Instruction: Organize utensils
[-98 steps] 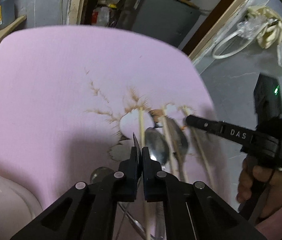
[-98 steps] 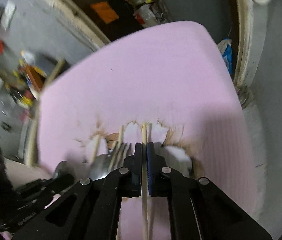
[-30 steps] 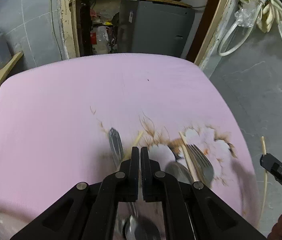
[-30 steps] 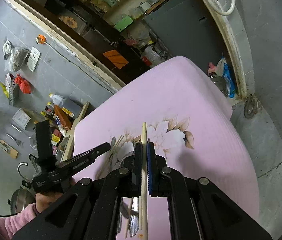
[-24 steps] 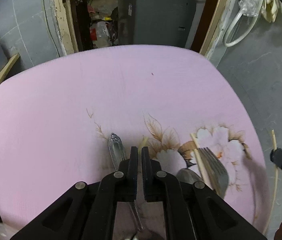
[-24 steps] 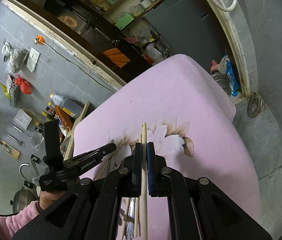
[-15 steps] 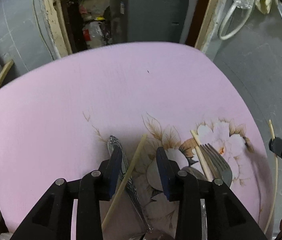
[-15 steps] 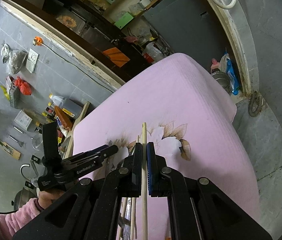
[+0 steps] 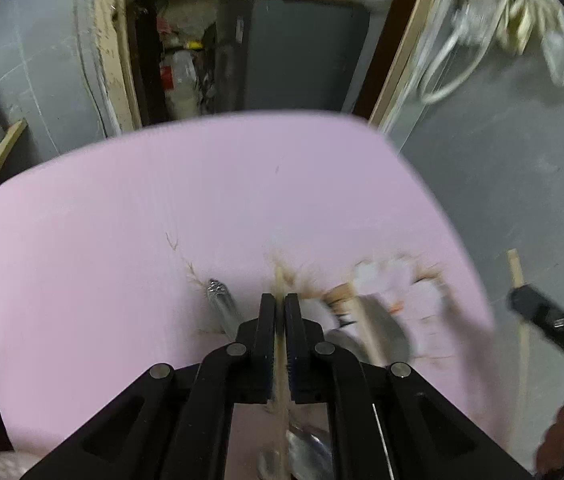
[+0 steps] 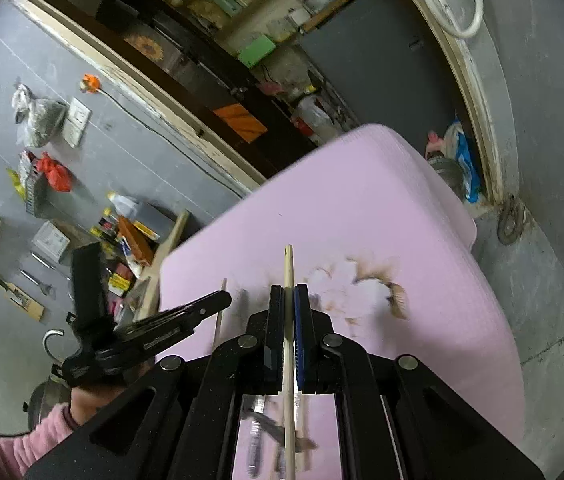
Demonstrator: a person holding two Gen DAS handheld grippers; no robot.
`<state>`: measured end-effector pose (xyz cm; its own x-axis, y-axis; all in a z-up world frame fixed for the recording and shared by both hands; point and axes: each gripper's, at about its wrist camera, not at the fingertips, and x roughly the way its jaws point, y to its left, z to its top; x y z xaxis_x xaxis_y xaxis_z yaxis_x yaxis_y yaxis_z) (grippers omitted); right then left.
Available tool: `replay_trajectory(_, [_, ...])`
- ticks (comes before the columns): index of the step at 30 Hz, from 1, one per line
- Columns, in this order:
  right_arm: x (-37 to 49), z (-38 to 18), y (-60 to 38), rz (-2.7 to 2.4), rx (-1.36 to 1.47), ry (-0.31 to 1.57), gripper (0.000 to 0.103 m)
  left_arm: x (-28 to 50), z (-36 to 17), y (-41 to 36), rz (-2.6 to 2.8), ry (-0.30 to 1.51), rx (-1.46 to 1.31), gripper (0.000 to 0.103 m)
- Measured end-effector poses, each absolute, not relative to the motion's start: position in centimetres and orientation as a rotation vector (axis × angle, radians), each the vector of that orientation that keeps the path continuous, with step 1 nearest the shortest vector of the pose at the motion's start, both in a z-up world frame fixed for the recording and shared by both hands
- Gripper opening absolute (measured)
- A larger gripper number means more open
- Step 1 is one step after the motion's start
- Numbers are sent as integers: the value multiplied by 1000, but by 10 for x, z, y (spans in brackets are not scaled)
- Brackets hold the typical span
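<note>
Pink cloth [image 9: 122, 240] covers the table under both your grippers, and much of what lies on it is smeared by blur: in the left wrist view the spoon bowl [image 9: 310, 456] at the bottom edge is half hidden behind the fingers, and the fork [image 9: 382, 328] over the printed flower [image 9: 386, 280] is only a grey streak. In the right wrist view the cutlery beneath the fingers is too blurred to name.

Your left gripper [image 9: 280, 308] is closed down to a narrow slit on a wooden chopstick [image 9: 280, 280], which runs between the pads and pokes out just past the tips. Your right gripper [image 10: 289, 300] is likewise clamped on a second chopstick [image 10: 288, 264], its tip standing well clear ahead of the fingers.

Just left of the left gripper's tips lies a patterned metal handle [image 9: 220, 300] on the cloth. At the right edge of that view you see the right gripper's black fingers with its chopstick, above the floor beside the table.

Beyond the table's far edge stands a grey cabinet [image 9: 302, 52] in a doorway, and white hose [image 9: 450, 68] hangs on the wall.
</note>
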<state>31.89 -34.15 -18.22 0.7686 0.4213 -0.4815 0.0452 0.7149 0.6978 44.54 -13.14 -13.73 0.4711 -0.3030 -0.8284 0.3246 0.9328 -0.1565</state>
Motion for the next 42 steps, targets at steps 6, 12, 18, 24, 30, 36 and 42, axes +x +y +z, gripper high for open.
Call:
replay_trajectory(6, [303, -135, -319, 240, 730, 576, 4, 408, -86, -111, -435, 868, -74, 5])
replay_trajectory(12, [289, -79, -293, 239, 711, 437, 4, 374, -32, -80, -453, 732, -143, 5])
replay_trajectory(18, [287, -36, -253, 264, 711, 290, 4, 346, 18, -18, -396, 584, -194, 5])
replay_trajectory(24, [296, -13, -193, 292, 693, 183, 4, 330, 44, 62, -256, 470, -236, 5])
replay_trajectory(30, [307, -16, -138, 323, 630, 168, 4, 325, 44, 130, -99, 370, -253, 5])
replay_trajectory(36, [319, -28, -106, 342, 585, 150, 4, 331, 19, 167, -30, 303, -303, 5])
replay_trajectory(42, [327, -39, -96, 306, 568, 126, 4, 337, -4, 179, -33, 257, -355, 5])
